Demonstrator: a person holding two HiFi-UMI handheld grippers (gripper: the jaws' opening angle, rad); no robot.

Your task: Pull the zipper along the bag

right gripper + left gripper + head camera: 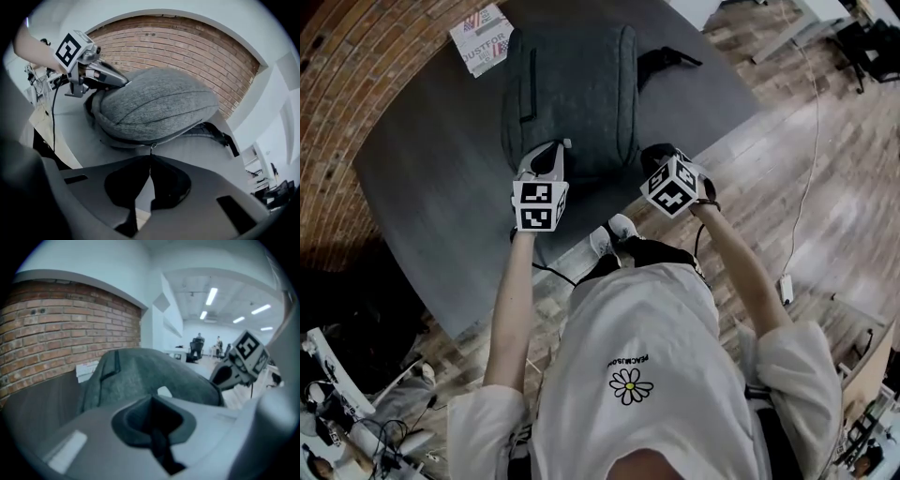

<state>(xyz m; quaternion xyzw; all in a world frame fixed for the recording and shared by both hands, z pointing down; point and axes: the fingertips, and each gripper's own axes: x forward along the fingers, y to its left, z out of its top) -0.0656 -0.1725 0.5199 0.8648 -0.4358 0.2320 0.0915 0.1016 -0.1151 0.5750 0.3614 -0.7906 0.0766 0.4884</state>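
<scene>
Pinching the zipper pull (151, 146) of the grey backpack (572, 84) in the fully closed right gripper (150, 158); resting the left gripper (152, 401), shut and empty, against the backpack's near corner.

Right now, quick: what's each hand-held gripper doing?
Left hand-held gripper: closed, empty.
Right hand-held gripper: closed, tips at the zipper pull; grip unclear.

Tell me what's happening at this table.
A person stands over a dark table with a gripper in each hand, working on a grey backpack that lies on it. The left gripper, jaws shut with nothing between them, is at the bag's near end. The right gripper, jaws also shut, has its tips right at the zipper pull; whether they pinch it is unclear.
</scene>
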